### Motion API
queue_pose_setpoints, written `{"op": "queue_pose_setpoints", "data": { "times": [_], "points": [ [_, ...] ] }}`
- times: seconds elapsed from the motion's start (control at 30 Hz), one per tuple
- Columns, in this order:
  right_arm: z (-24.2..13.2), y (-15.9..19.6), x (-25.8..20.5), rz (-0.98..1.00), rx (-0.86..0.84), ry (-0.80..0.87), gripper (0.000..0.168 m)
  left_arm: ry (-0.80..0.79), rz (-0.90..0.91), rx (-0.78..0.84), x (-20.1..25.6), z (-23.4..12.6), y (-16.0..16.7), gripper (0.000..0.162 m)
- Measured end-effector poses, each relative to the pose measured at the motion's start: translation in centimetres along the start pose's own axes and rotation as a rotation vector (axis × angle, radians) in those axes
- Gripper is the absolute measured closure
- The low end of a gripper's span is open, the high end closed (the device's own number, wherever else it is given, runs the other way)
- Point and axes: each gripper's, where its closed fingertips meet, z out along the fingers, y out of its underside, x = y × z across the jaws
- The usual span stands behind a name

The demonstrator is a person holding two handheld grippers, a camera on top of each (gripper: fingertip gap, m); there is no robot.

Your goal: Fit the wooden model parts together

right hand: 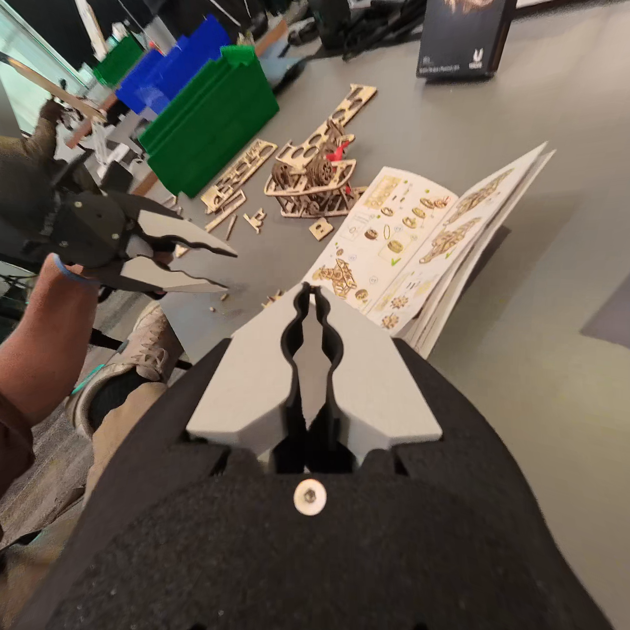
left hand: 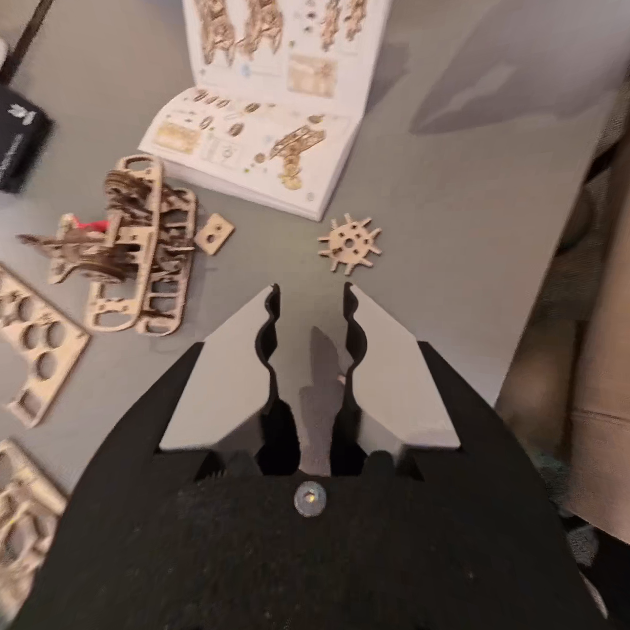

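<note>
A spiked wooden gear [left hand: 349,243] lies flat on the grey table just ahead of my left gripper [left hand: 312,289], which is open and empty. A half-built wooden model [left hand: 136,245] with a red part lies to the left, with a small square two-hole piece [left hand: 214,233] beside it. In the right wrist view my right gripper [right hand: 312,288] is shut, with nothing visible between its tips. Part of the gear [right hand: 272,299] peeks out behind its left finger. The left gripper [right hand: 231,272] hovers open at the left. The model [right hand: 306,184] and the square piece [right hand: 320,228] lie beyond.
An open instruction booklet [left hand: 266,112] [right hand: 426,238] lies behind the gear. Punched wooden sheets [left hand: 37,341] [right hand: 238,177] lie at the left. Green [right hand: 211,126] and blue [right hand: 170,78] bins stand on the far side, with a black box [right hand: 460,37] at the back. The person's shoe [right hand: 136,347] is below the table edge. The spiked wooden gear [left hand: 349,243] lies some 6 cm from my left tips, 15 cm from my right tips. The right gripper is farther from the square piece [right hand: 320,228], some 20 cm, than the left, some 11 cm. It is also in sight in the left wrist view [left hand: 211,239].
</note>
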Motion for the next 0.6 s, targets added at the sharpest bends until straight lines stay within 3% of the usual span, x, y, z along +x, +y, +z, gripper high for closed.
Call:
{"op": "queue_pose_setpoints", "data": {
  "times": [0.03, 0.27, 0.47, 0.6],
  "points": [
    [0.0, 0.3, 0.1, 0.007, -0.019, 0.019, 0.166, 0.043, -0.007, 0.024, 0.7, 0.1, 0.0, 0.124],
    [-1.7, 1.1, -1.3, 0.041, -0.044, 0.058, 0.166, 0.065, 0.012, 0.006, 1.7, 3.9, 1.0, 0.113],
    [-1.9, 5.8, -2.4, 0.061, -0.096, 0.061, 0.166, 0.092, -0.031, 0.055, 2.3, 4.6, 0.2, 0.114],
    [-1.6, 6.2, -3.4, 0.066, -0.104, 0.023, 0.166, 0.111, -0.046, 0.071, 2.9, 4.8, 0.0, 0.122]
  ]
}}
